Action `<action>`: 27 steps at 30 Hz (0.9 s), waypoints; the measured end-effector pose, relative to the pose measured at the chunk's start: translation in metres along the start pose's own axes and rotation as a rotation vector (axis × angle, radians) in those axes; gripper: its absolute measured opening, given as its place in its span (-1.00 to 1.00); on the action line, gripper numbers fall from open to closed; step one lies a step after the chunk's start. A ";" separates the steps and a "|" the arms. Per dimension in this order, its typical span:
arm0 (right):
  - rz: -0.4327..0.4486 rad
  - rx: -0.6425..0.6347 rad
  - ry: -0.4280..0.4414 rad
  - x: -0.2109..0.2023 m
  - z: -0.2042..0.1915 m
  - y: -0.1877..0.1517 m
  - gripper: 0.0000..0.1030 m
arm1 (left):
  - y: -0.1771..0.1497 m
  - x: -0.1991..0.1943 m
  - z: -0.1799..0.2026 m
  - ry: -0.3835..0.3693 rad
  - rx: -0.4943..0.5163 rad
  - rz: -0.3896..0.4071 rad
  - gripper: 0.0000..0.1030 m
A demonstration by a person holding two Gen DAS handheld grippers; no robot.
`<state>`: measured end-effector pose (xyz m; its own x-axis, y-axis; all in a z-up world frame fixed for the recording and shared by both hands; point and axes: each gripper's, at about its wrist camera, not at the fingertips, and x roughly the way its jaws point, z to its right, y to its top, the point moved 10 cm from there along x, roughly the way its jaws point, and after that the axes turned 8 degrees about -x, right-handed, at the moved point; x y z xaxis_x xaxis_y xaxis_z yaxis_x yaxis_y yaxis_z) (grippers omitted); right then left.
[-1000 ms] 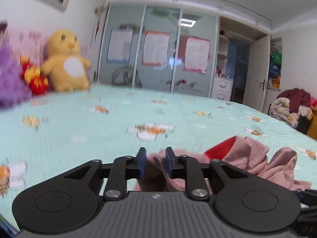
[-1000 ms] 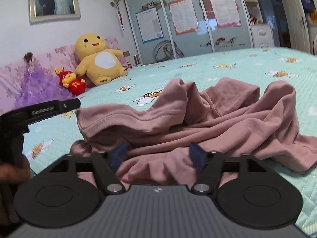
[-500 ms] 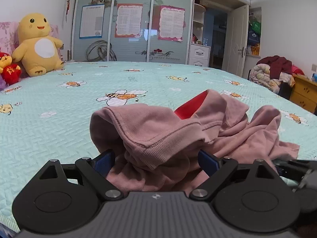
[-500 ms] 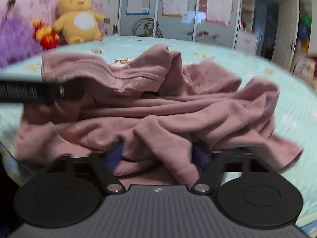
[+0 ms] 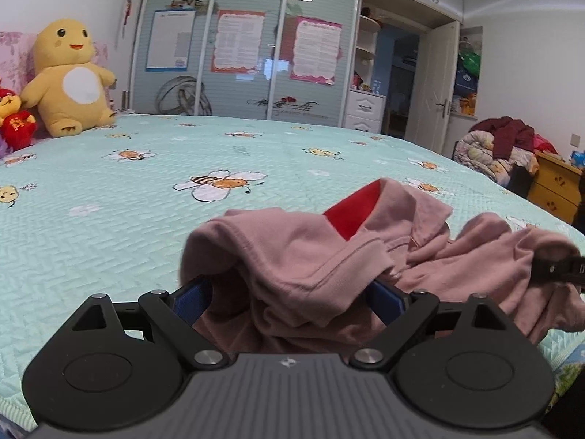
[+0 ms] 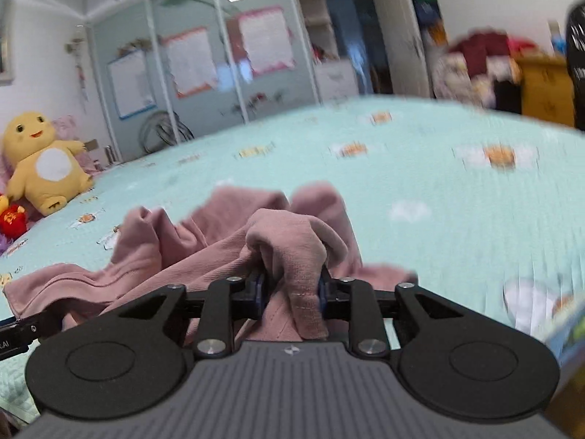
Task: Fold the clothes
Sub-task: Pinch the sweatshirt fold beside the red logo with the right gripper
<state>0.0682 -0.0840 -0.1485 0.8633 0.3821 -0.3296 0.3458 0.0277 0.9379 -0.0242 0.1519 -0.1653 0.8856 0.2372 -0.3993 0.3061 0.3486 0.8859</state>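
So the pink top (image 5: 299,256) is lying in a crumpled heap on the bed (image 5: 109,219), which has a mint green cover with little bee and flower prints on it. From the left wrist camera, the left gripper (image 5: 289,298) has its fingers spread wide, with a rumpled fold and a stitched hem of the top bunched up in the gap between the blue pads (image 5: 192,298). The cloth touches or hides the inner side of both pads, but nothing is pinched there, the jaws are just sitting wide around the bunch. You can see a flash of red lining (image 5: 347,216) poking out near the top of the heap. Over on the far right of that view, a black bit of the other tool (image 5: 555,269) shows against the fabric. The right wrist camera is pretty blurry in the background, but the near part is clear enough: the right gripper (image 6: 290,291) has its fingers drawn in narrow and clamped on a thick wad of the pink top (image 6: 289,248), which bulges up above the pads and hangs down below them. The rest of the top trails off to the left across the bed (image 6: 420,168). At the head of the bed there's a big yellow plush toy (image 5: 69,77) with a small red one (image 5: 14,124) just beside it, and a wardrobe with sliding doors (image 5: 241,55) behind.
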 end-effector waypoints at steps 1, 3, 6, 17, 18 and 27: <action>-0.004 0.015 -0.002 -0.001 0.002 -0.001 -0.33 | 0.000 0.001 0.000 0.001 0.001 -0.004 0.82; 0.030 0.028 -0.010 -0.007 0.004 0.003 -0.11 | -0.001 0.002 0.000 0.002 0.004 -0.012 0.83; 0.222 -0.031 -0.035 -0.038 -0.005 0.027 0.47 | -0.003 0.005 0.000 0.002 0.004 -0.023 0.85; 0.064 -0.054 0.185 0.004 -0.051 0.021 0.58 | -0.016 0.036 0.013 -0.044 -0.006 -0.123 0.87; 0.035 -0.042 0.199 0.015 -0.058 0.023 0.58 | -0.018 0.038 0.014 -0.040 -0.001 -0.131 0.88; -0.246 0.041 0.220 0.121 -0.107 -0.002 0.58 | -0.026 0.044 0.013 -0.048 0.029 -0.155 0.93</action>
<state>0.1328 0.0616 -0.1786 0.6535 0.5587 -0.5106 0.5525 0.1089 0.8263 0.0109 0.1419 -0.2026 0.8426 0.1388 -0.5204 0.4495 0.3509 0.8215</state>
